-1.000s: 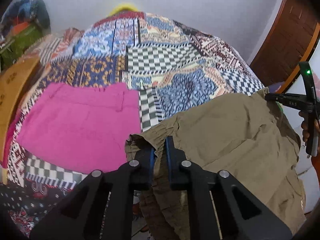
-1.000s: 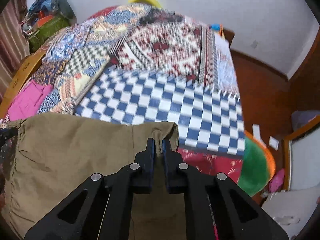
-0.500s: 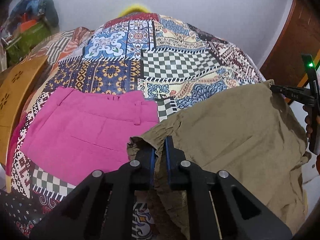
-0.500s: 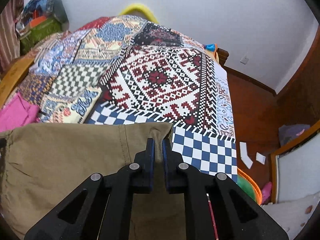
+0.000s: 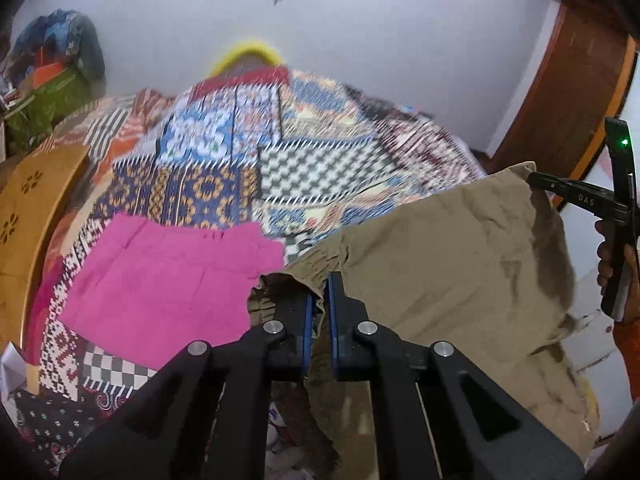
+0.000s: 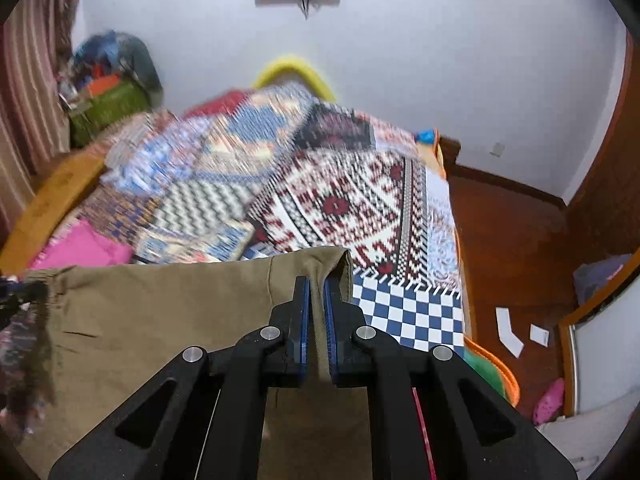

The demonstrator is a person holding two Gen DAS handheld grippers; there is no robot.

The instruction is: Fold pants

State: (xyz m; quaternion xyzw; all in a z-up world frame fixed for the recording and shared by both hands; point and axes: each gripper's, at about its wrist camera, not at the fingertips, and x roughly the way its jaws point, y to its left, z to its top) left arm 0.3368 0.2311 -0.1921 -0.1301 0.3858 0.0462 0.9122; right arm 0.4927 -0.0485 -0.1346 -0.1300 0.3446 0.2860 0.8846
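Raised higher above the patchwork-quilted bed (image 5: 320, 168), the olive cotton pants (image 5: 440, 248) are pinched by left claw (image 5: 319, 300) and right claw (image 6: 316, 300), ready to be laid toward 12 o'clock.

Each claw, left (image 5: 319, 300) and right (image 6: 315, 300), is matte black plastic with blue finger pads (image 6: 305, 320) and silver screws (image 5: 274, 327); the right unit carries a green light (image 5: 624, 142) and white lettering.

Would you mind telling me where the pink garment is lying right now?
In the left wrist view, the pink garment lies flat on the patchwork bedspread, left of the khaki pants and near the wooden bed frame.
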